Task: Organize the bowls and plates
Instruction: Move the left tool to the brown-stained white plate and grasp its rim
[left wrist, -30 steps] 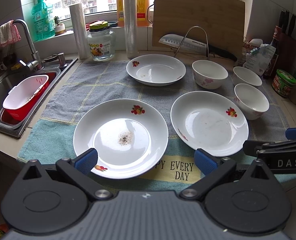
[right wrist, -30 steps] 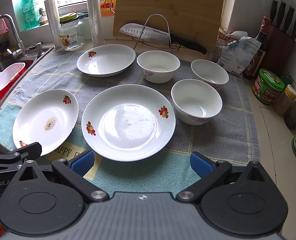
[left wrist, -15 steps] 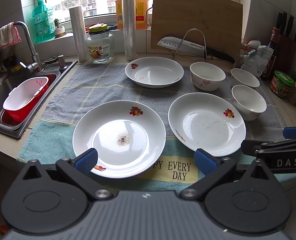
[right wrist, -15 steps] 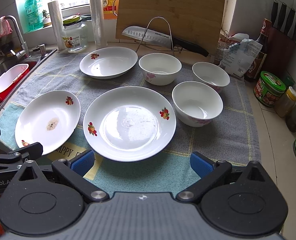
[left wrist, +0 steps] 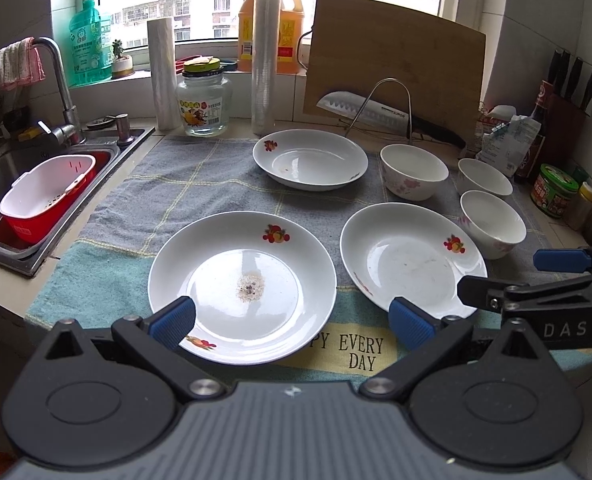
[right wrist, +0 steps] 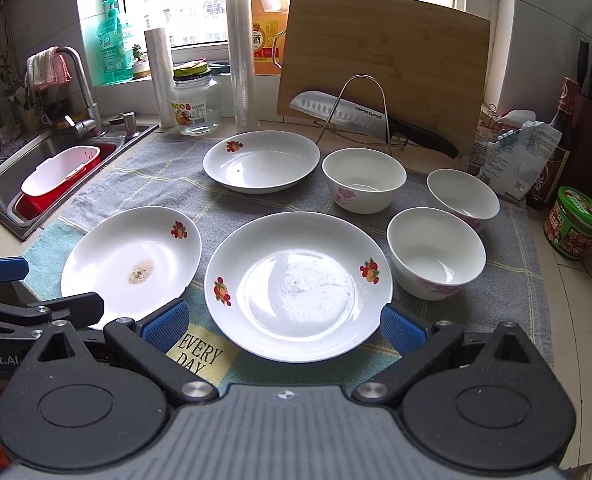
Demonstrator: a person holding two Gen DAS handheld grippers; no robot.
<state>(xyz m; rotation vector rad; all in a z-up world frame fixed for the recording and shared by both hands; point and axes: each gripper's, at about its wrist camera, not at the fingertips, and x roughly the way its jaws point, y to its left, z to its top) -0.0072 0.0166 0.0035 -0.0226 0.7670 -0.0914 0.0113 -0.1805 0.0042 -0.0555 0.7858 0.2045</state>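
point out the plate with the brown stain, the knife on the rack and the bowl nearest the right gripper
plate with the brown stain (left wrist: 243, 286), left wrist view, on its flat centre by the stain
knife (right wrist: 337, 111), right wrist view, on its blade
nearest bowl (right wrist: 435, 254), right wrist view, on its inner wall

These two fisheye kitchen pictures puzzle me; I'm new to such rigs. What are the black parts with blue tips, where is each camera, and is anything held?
No robot arm here: a person carries two hand-held grippers, each with a camera looking forward along its two blue-tipped fingers. One picture comes from the left gripper, the other from the right gripper; each also glimpses the other at its edge. Both are open and hold nothing.

On the grey and teal checked towel lie three white plates with fruit motifs: a crumb-stained plate before the left gripper, a cleaner plate before the right, a third plate further back. Three white flowered bowls stand to the right.
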